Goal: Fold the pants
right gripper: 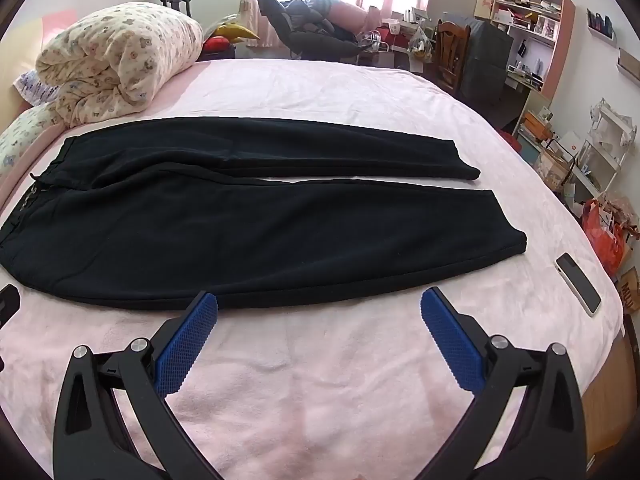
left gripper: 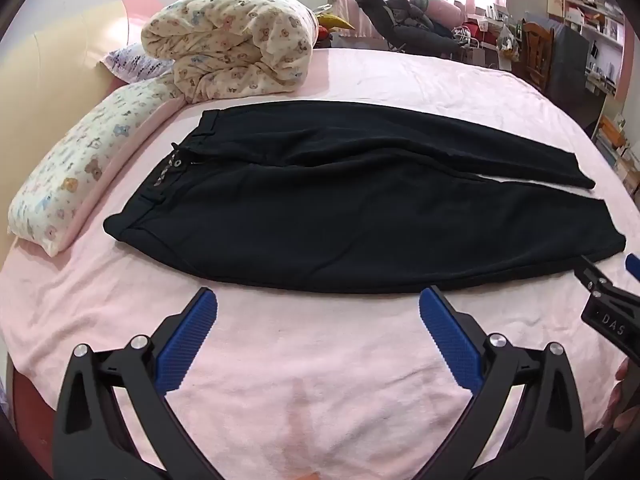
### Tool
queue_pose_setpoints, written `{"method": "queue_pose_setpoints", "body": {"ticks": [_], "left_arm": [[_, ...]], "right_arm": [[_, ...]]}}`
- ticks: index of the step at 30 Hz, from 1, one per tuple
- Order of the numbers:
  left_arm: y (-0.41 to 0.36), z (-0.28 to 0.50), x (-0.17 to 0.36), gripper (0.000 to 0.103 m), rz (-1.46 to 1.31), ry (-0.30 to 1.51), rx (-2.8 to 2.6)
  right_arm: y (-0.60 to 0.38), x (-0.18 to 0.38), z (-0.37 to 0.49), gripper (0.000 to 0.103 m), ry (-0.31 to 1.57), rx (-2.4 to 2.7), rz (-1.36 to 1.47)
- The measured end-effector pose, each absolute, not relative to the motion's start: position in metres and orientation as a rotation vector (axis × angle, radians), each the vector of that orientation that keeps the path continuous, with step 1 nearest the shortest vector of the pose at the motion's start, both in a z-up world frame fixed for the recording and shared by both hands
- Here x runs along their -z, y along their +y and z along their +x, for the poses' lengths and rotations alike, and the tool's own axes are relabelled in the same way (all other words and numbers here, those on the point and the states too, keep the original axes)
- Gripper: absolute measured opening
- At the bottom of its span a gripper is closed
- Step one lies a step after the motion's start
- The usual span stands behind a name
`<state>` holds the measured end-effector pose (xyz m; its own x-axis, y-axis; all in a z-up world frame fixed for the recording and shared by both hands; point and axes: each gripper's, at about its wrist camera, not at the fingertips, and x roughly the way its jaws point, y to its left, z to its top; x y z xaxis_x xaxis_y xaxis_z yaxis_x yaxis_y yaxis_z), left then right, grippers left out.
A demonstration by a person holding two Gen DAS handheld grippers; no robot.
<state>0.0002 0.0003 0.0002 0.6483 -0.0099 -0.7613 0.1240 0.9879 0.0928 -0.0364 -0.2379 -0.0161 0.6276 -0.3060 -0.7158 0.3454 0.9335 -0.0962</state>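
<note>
The left gripper (left gripper: pixel 318 308) hangs over bare pink sheet with its blue pads spread as wide as they go and nothing between them, and the right gripper (right gripper: pixel 319 308) beside it is just as wide and just as empty. Both tilt down toward the near edge of the bed (right gripper: pixel 320 400), close to the nearest seam of the pants (right gripper: pixel 160 240) but not touching it. The pants lie flat and black across the middle of the sheet, waistband (left gripper: pixel 160 184) out toward nine o'clock and the two cuffs toward three o'clock, with a thin pink gap showing between the legs on the cuff side. A phone (right gripper: pixel 578 282) rests on the sheet at about three o'clock in the right view, near the closer cuff but clear of it. Farther off, at ten to eleven o'clock, a pillow (left gripper: pixel 68 188) and a rolled quilt (left gripper: pixel 228 44) sit just past the waistband. Folding has not yet begun, and the likely first step is to lay one leg over the other. To do that well, the left claw should probably pinch the near edge by the waist and the right one the near edge by the cuff, catching both layers of cloth, then lift together and carry the leg toward twelve o'clock so that seams and cuffs line up without dragging the far leg.
</note>
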Motion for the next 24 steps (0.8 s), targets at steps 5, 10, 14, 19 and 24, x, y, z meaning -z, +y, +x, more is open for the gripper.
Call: {"method": "queue_pose_setpoints", "body": {"ticks": [5, 10, 14, 19, 24], "left_arm": [[0.003, 0.001, -0.001, 0.101, 0.106, 0.863, 0.096], [-0.002, -0.006, 0.004, 0.101, 0.122, 0.856, 0.101], [-0.003, -0.005, 0.005, 0.101, 0.124, 0.852, 0.107], [-0.004, -0.004, 0.000, 0.101, 0.121, 0.851, 0.107], [-0.004, -0.004, 0.000, 0.101, 0.124, 0.849, 0.108]], "right_arm": [[-0.239, 0.016, -0.036, 0.102, 0.807, 0.367, 0.050], [-0.243, 0.016, -0.037, 0.102, 0.809, 0.367, 0.062], [-0.241, 0.016, -0.037, 0.102, 0.808, 0.368, 0.062], [-0.239, 0.015, -0.038, 0.102, 0.810, 0.369, 0.061], [-0.240, 0.014, -0.038, 0.102, 0.810, 0.369, 0.062]]}}
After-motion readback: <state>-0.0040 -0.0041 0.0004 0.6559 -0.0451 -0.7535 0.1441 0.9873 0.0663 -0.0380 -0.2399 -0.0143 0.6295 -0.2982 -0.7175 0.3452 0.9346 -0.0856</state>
